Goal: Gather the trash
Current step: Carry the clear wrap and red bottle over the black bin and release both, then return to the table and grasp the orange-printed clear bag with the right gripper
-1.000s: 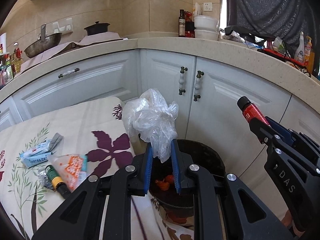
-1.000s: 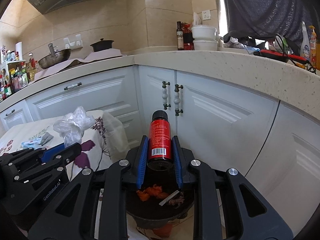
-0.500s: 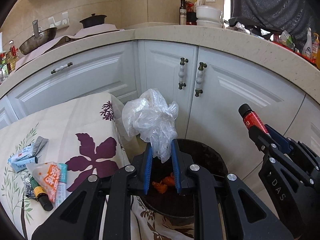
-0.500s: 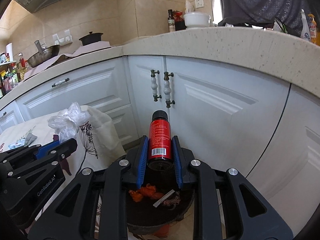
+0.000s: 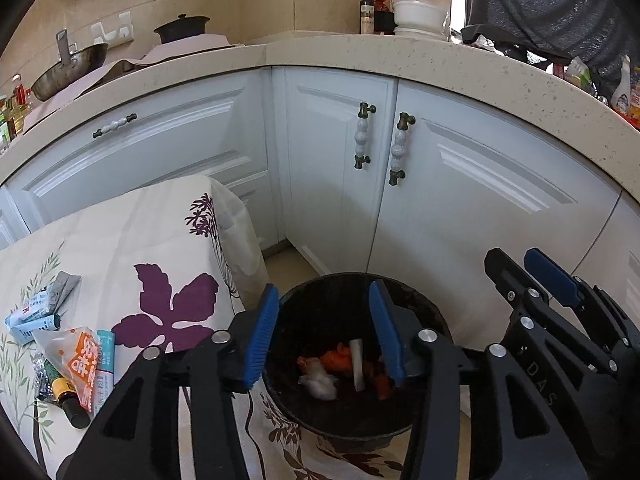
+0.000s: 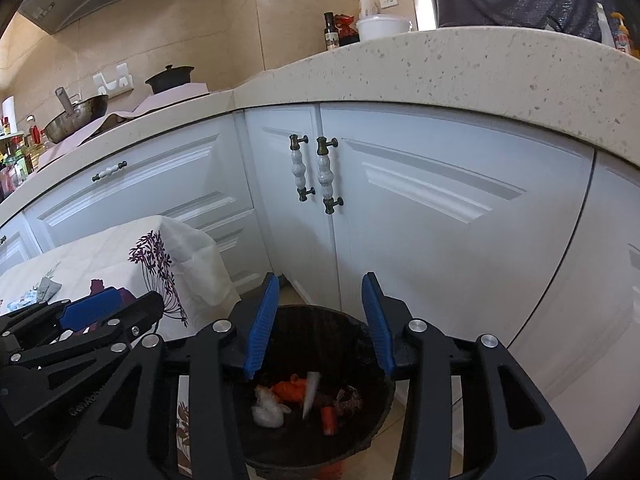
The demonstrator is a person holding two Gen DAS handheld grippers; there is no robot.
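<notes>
A round black trash bin [image 5: 430, 316] stands on the floor beside the table; it also shows in the right wrist view [image 6: 362, 330]. Inside lie the crumpled clear plastic bag [image 5: 319, 385], orange scraps [image 5: 335, 359] and the red bottle [image 6: 329, 419]. My left gripper [image 5: 324, 330] is open and empty above the bin. My right gripper [image 6: 322, 322] is open and empty above the bin, just right of the left one. Several wrappers and tubes [image 5: 76, 364] lie on the flowered tablecloth [image 5: 132, 264] at the left.
White cabinet doors with knobbed handles [image 5: 396, 148] stand close behind the bin under a speckled counter [image 5: 460, 68]. A wok [image 5: 70, 70], a black pot and bottles sit on the counter. The table corner drapes next to the bin.
Both grippers have opened. The plastic bag dropped from the left gripper and the red bottle from the right gripper; both now lie in the bin. Both cameras moved lower, closer to the bin.
</notes>
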